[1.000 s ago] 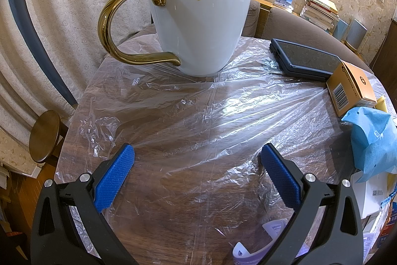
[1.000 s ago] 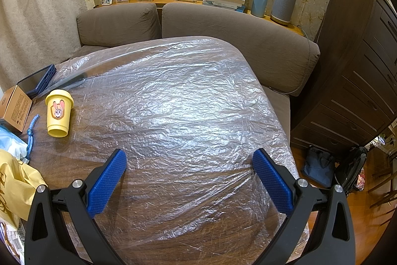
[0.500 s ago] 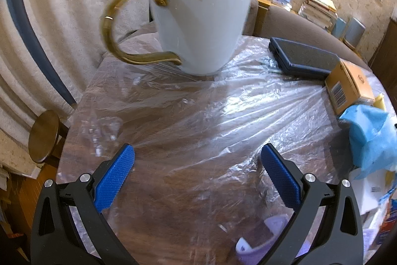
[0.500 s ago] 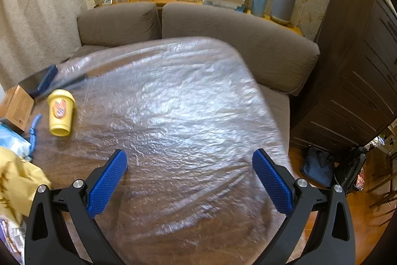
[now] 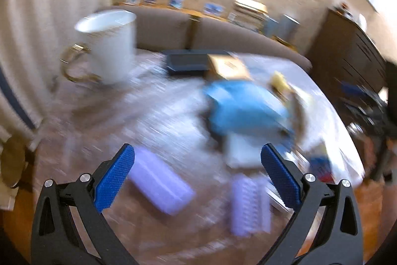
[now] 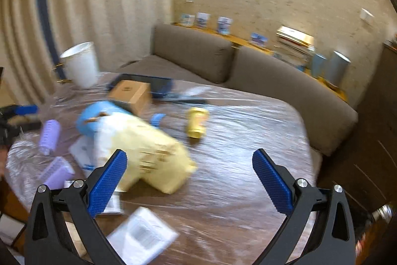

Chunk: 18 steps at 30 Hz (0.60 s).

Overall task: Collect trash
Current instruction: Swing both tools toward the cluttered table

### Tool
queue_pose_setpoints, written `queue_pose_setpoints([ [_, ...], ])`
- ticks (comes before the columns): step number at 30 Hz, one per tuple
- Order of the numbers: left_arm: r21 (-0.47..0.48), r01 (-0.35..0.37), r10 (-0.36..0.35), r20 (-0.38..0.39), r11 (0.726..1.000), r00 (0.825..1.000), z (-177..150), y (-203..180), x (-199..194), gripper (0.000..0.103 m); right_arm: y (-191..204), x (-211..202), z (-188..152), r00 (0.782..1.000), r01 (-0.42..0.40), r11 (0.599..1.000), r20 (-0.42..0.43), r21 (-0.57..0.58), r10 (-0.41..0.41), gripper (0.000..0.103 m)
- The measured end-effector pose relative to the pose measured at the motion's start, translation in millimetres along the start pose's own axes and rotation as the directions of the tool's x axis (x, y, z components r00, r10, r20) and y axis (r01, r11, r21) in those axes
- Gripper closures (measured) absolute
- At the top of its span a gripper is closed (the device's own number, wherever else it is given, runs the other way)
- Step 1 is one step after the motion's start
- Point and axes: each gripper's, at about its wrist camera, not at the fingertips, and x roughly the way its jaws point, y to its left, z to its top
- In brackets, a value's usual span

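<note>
Both views are motion-blurred. Litter lies on the plastic-covered table (image 6: 248, 140): a crumpled yellow bag (image 6: 148, 155), a blue cloth-like wad (image 5: 243, 111) (image 6: 99, 113), two lilac plastic pieces (image 5: 158, 185) (image 5: 248, 205) (image 6: 49, 133), a cardboard box (image 6: 131, 93) (image 5: 228, 67), a white packet (image 6: 144, 237) and a small yellow cup (image 6: 197, 122). My left gripper (image 5: 198, 180) hovers open above the lilac pieces. My right gripper (image 6: 186, 183) hangs open, its left finger over the yellow bag's near end. Neither holds anything.
A white mug with a gold handle (image 5: 109, 49) (image 6: 80, 63) stands at the table's far left. A dark tablet (image 5: 188, 61) lies behind the box. A brown sofa (image 6: 248, 66) curves behind the table; a dark dresser (image 5: 352, 51) stands right.
Both grippers have pulled back, risen and swung: the left toward the right, the right toward the left. The litter pile now fills both views. Both stay open.
</note>
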Motion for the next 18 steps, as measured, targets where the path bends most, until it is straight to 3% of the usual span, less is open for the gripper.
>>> queue_pose_setpoints([
  [2, 0.041, 0.048, -0.047, -0.046, 0.998, 0.998, -13.2, -22.0, 4.4, 0.001, 14.9, 12.4, 2.9, 1.000, -0.005, 0.998, -0.026, -0.065, 0.003, 0.004],
  [8, 0.053, 0.052, -0.046, -0.110, 0.997, 0.993, -39.8, -45.9, 21.5, 0.001, 45.8, 43.0, 9.1, 0.996, -0.022, 0.985, -0.093, -0.172, 0.006, 0.004],
  [11, 0.054, 0.004, 0.001, -0.098, 0.999, 0.995, -45.3, -48.5, 16.8, 0.001, 42.5, 38.3, 10.3, 0.996, -0.040, 0.990, -0.082, -0.137, 0.029, 0.004],
  [13, 0.058, 0.009, -0.004, -0.094, 0.998, 0.996, -49.6, -48.5, 13.6, 0.001, 34.7, 35.1, 10.4, 0.995, -0.064, 0.994, -0.082, -0.090, 0.057, 0.004],
  [18, 0.116, 0.001, 0.012, -0.106, 0.993, 0.994, -61.0, -62.7, 10.6, 0.001, 27.1, 49.3, 8.0, 0.990, -0.030, 0.999, -0.139, -0.042, 0.024, 0.004],
])
